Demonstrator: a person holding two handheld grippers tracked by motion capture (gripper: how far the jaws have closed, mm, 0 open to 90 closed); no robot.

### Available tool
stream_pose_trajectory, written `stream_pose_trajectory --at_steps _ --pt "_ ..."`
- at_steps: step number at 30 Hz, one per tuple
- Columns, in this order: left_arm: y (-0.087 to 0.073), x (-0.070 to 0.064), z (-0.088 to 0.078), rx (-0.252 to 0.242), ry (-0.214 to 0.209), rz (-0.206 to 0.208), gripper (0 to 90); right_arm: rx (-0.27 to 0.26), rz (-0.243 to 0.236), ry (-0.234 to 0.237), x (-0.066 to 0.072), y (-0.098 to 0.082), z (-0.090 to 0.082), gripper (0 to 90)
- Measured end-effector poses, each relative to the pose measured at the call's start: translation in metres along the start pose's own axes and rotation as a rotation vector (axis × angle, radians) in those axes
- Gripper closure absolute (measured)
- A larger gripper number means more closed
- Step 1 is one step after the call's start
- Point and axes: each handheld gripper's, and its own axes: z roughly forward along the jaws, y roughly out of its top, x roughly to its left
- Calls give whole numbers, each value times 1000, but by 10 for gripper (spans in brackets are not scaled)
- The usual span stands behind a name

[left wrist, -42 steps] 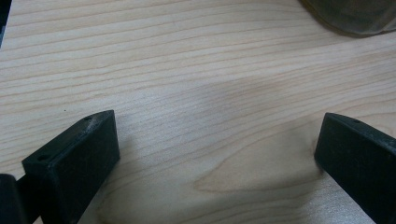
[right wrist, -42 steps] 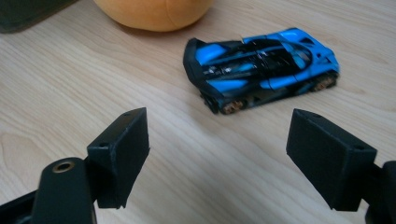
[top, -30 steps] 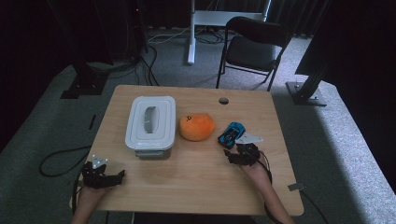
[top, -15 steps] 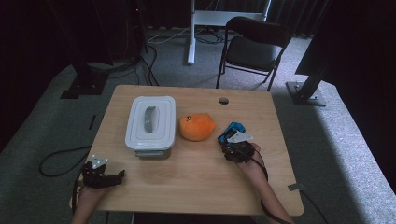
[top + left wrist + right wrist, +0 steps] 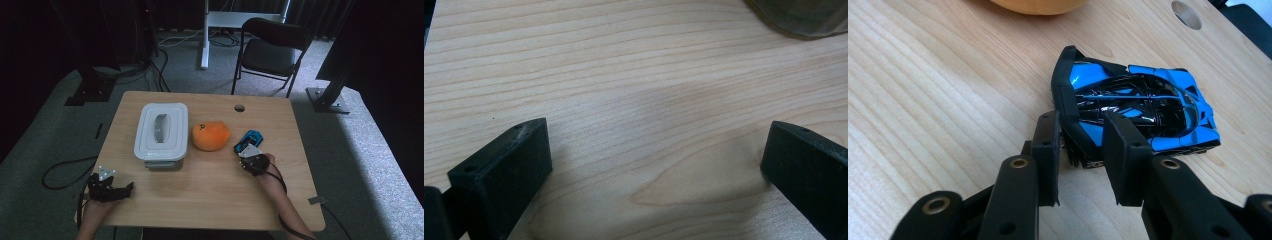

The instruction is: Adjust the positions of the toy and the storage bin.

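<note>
From the high view, my right tool [image 5: 248, 154] sits at the rear of the blue toy car [image 5: 248, 141], just right of the orange plush [image 5: 211, 135] on the surface [image 5: 210, 195]. My left tool [image 5: 654, 165] stands wide apart over bare wood. In the right gripper view, my jaws have just been closing, the car's tail [image 5: 1088, 145] between them.
</note>
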Motion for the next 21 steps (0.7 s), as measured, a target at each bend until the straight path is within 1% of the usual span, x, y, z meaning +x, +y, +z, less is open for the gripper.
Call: stream_pose_trajectory --at_steps 3,4,5,6,8,9,11,14,15,16,19,20,21 --pt "0 0 0 0 0 0 3 -4 8 13 -3 0 0 701" --pt "0 0 0 0 0 0 3 -17 22 34 -6 -1 -1 719" --pt "0 0 0 0 0 0 3 -17 22 34 -6 -1 -1 719" --pt "0 0 0 0 0 0 3 -18 25 44 -7 -1 -1 722" --pt "0 0 0 0 0 0 3 -19 22 68 -9 -1 -2 732" --pt "0 0 0 0 0 0 3 -19 22 68 -9 -1 -2 732" --pt "0 0 0 0 0 0 3 -19 14 86 -10 0 -3 746" --pt "0 0 0 0 0 0 3 -25 24 120 -14 0 -5 777" --pt "0 0 0 0 0 0 3 -25 24 120 -14 0 -5 777" --pt "0 0 0 0 0 0 3 -17 39 139 -15 2 -6 783" --pt "0 0 0 0 0 0 3 -15 34 144 -13 3 -5 788" --pt "0 0 0 0 0 0 3 -25 5 143 -11 4 -5 795" --pt "0 0 0 0 0 0 3 -25 5 143 -11 4 -5 795"
